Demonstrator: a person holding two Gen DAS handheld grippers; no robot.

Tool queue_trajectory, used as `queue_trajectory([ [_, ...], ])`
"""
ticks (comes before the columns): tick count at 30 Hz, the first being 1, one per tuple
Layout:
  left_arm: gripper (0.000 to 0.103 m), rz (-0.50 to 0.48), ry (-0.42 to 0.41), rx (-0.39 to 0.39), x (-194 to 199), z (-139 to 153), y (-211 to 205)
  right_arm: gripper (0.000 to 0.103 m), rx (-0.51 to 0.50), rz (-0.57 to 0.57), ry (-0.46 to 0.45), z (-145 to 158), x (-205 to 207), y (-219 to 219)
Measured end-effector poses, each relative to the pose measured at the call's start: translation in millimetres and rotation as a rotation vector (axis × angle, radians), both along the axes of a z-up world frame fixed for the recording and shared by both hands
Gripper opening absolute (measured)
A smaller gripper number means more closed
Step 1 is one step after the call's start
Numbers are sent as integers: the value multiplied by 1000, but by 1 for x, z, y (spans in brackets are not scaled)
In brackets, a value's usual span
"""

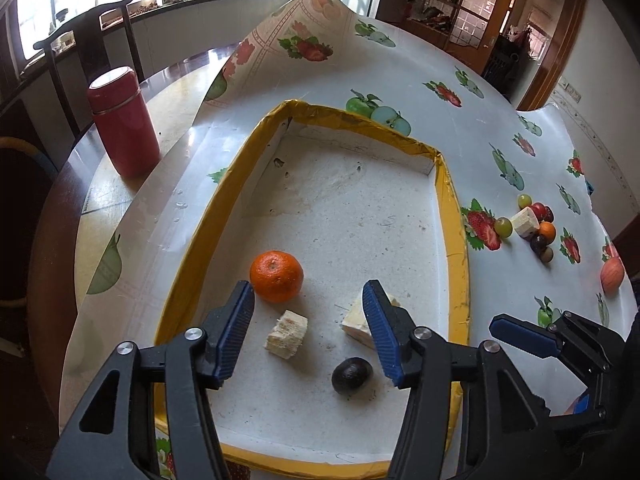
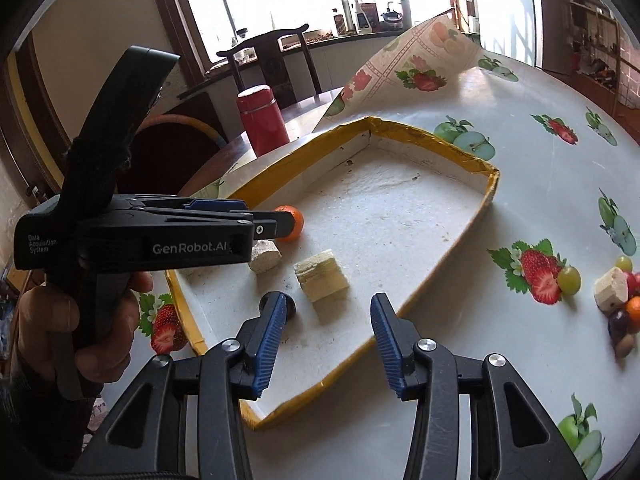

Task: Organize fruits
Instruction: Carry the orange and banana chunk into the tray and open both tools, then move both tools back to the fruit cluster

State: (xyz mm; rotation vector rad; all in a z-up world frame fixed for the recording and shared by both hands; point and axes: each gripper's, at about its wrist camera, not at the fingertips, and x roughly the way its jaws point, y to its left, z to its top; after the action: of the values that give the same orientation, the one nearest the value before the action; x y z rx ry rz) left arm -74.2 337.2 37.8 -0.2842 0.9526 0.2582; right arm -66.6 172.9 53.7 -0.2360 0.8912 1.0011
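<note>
A shallow white tray with a yellow rim (image 1: 452,216) (image 2: 448,140) holds a mandarin (image 1: 276,276) (image 2: 294,224), two pale cut chunks (image 1: 287,334) (image 1: 354,322) (image 2: 322,276) (image 2: 264,258) and a dark grape (image 1: 352,375) (image 2: 290,307). My left gripper (image 1: 308,324) is open and empty above them; it also shows in the right wrist view (image 2: 276,222). My right gripper (image 2: 328,340) is open and empty over the tray's near edge, and shows at the right of the left wrist view (image 1: 528,338). A pile of small fruits (image 1: 534,226) (image 2: 618,300) lies on the tablecloth right of the tray.
A red thermos (image 1: 122,120) (image 2: 262,118) stands left of the tray. An apple (image 1: 612,274) lies at the far right. The fruit-print tablecloth (image 1: 460,132) curls up at the back. A dark chair (image 1: 86,46) stands behind the table.
</note>
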Motion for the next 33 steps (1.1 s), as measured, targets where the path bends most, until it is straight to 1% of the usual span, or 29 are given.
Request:
queue_trajectory([
  [4, 55, -54, -10, 14, 0, 5, -27, 47, 0, -66, -7, 1, -3, -36],
  [10, 55, -116, -14, 14, 8, 9, -62, 47, -12, -167, -2, -2, 5, -87],
  [18, 55, -167, -9, 16, 17, 9, -94, 47, -12, -277, 2, -5, 20, -143],
  [24, 55, -197, -4, 16, 23, 7, -111, 47, -15, -320, 2, -7, 30, -165],
  [33, 55, -246, 14, 6, 40, 0, -136, 47, -29, -374, 10, -15, 44, -187],
])
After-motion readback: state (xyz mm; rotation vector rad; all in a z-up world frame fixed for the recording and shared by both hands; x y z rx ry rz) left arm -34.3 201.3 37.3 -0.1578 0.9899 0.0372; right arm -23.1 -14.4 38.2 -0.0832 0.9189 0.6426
